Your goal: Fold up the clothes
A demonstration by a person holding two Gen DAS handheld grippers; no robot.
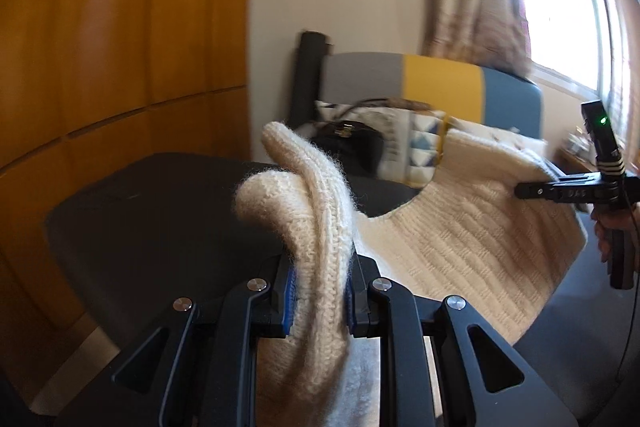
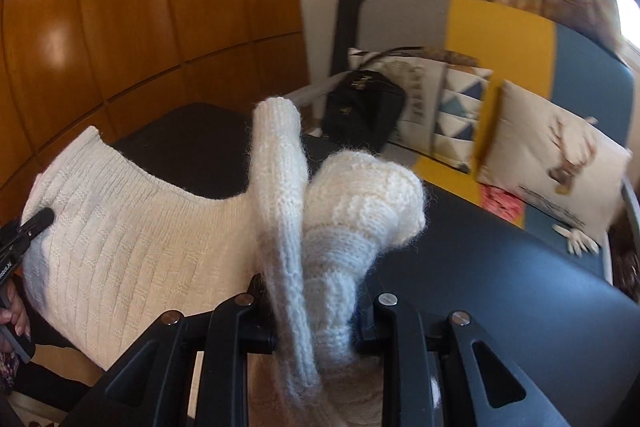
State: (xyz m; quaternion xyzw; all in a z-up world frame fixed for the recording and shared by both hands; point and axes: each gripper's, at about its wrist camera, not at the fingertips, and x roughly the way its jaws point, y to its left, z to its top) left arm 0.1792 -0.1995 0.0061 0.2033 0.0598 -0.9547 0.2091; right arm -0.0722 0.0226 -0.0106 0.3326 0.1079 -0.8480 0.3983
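A cream knitted sweater (image 1: 460, 227) hangs stretched between the two tools above a dark surface (image 1: 160, 219). The left hand-held gripper (image 1: 320, 291) is closed tight on a bunched fold of the knit, its blue-padded fingers (image 1: 289, 291) pressing the wool from both sides; a ribbed edge and a rounded lump of fabric stand up just past the fingertips. The right hand-held gripper (image 2: 316, 311) is likewise clamped on a thick gather of the same sweater, with a narrow ribbed strip and a fuller bulge rising between its fingers. In the left wrist view the right tool shows at the far right edge, its tips meeting the knit near the shoulder, a hand (image 1: 608, 227) wrapped round its handle. In the right wrist view, the left tool's tip touches the sweater at the left edge. The curved neckline sags between the two grips. Behind the surface sit a black bag (image 2: 360, 107), patterned cushions (image 2: 552, 147) and a grey, yellow and blue headboard (image 1: 440, 83), with wooden panels (image 1: 100, 47) to the left.
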